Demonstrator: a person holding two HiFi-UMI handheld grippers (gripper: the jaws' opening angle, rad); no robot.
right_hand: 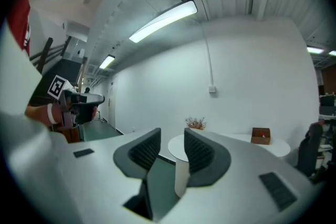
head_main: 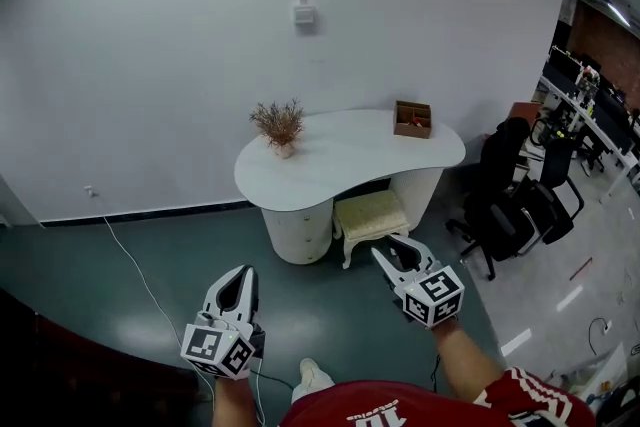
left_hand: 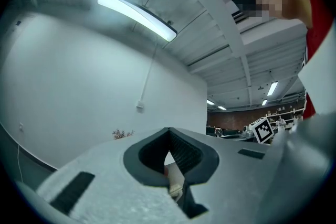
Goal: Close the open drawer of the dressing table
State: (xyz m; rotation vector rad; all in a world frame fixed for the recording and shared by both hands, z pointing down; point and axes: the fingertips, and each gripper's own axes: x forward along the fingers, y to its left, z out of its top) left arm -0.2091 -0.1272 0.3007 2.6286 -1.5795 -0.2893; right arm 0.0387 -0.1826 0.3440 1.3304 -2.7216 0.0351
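Well short of the white curved bench (head_main: 350,155), right tongs (head_main: 390,246) gape empty, left tongs (head_main: 244,272) sit clenched; its light, rigid drawer likely wants a flat front push.

L hand-held gripper (head_main: 238,279) sits low on the left, pointing fwd and approx level. Its jaws are closed tip to tip w/ nothing btwn them. R hand-held gripper (head_main: 391,252) is further fwd and also approx level, tips angled slightly inward. Its jaws stand apart and the gap is empty. Marker cube (head_main: 433,294) tops the R one. L forearm (head_main: 233,403) is bare. R forearm (head_main: 467,361) runs back to a red sleeve (head_main: 532,397).
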